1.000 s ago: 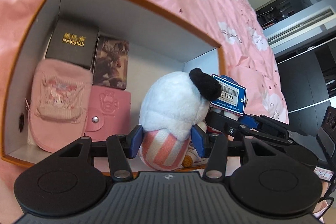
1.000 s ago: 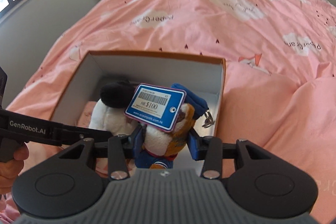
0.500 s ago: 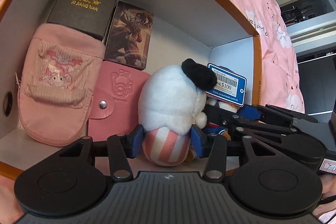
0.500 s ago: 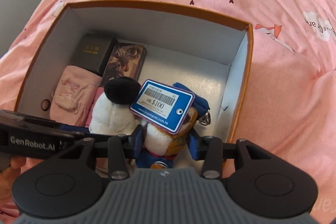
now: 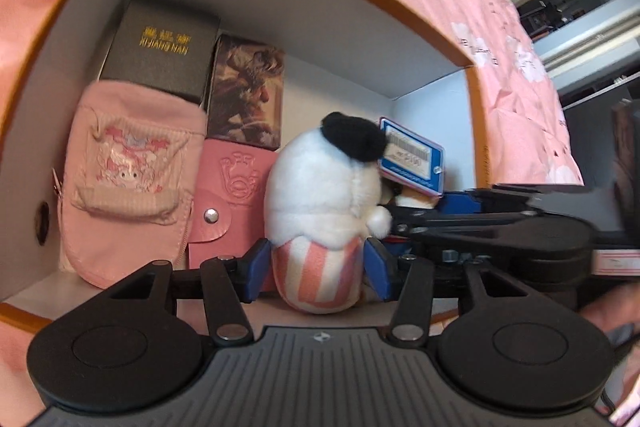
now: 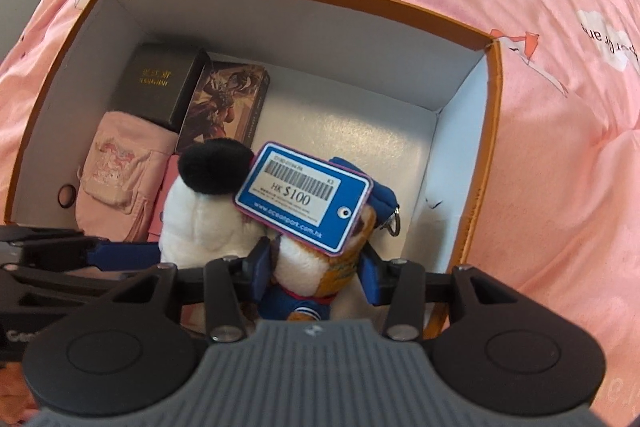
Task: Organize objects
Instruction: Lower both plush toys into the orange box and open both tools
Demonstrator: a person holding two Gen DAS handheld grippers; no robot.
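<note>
Two soft toys are inside the white cardboard box with an orange rim, each between the blue pads of one gripper. The left gripper stands about half open around the pink-and-white striped base of the white plush toy with a black ear; its jaws have just been opening, and its pads sit at the toy's sides with a slight gap showing. The right gripper is also about half open, its jaws just opening, with the orange-and-white plush in blue clothing between the pads; one blue price tag hangs from that toy.

Four flat things lie at the box's nine-to-eleven o'clock side: one dark box with gold lettering, one illustrated card box, one pale pink fabric pouch and one pink snap-button wallet.

The box rests on a pink bedsheet with white clouds. At two o'clock in the left view, the room shows dark shelving.
</note>
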